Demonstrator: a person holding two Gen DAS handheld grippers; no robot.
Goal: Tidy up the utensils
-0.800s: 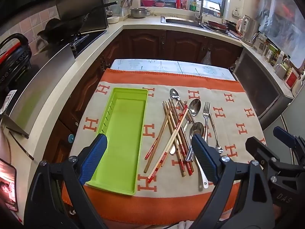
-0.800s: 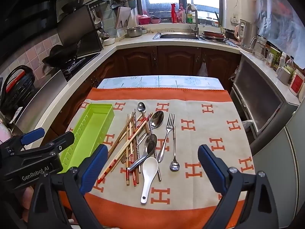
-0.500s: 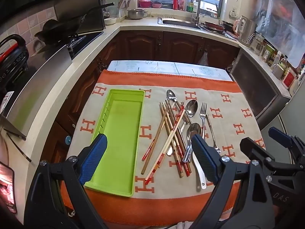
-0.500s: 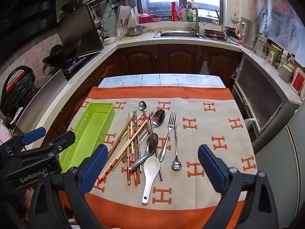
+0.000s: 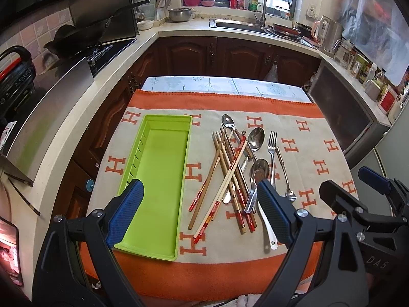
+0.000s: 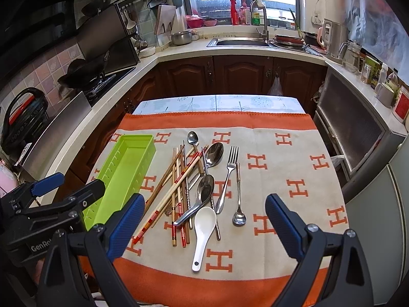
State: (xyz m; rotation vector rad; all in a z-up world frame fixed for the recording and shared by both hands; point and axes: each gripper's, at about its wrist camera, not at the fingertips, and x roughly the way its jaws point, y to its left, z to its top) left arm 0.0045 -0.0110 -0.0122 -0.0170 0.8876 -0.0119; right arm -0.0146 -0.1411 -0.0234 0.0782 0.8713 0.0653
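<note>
An empty lime-green tray (image 5: 143, 168) (image 6: 143, 153) lies on the left of an orange and beige cloth (image 5: 301, 153) (image 6: 281, 174). To its right is a heap of several wooden chopsticks (image 5: 219, 168) (image 6: 176, 179), metal spoons (image 5: 257, 138) (image 6: 214, 153), a fork (image 5: 272, 140) (image 6: 231, 163) and a white ceramic spoon (image 6: 203, 230). My left gripper (image 5: 199, 215) hovers open above the near edge, between tray and heap. My right gripper (image 6: 204, 227) is open too, held above the white spoon. Neither holds anything.
The cloth covers a small table with its far strip (image 6: 217, 102) bare. Kitchen counters wrap around: a stove with a wok (image 5: 74, 38) on the left, a sink (image 6: 240, 42) at the back, jars and a kettle (image 6: 334, 38) on the right.
Both grippers have drawn back and up slightly, so the table and utensils sit a little farther away in both views. The utensils and tray have not moved.
</note>
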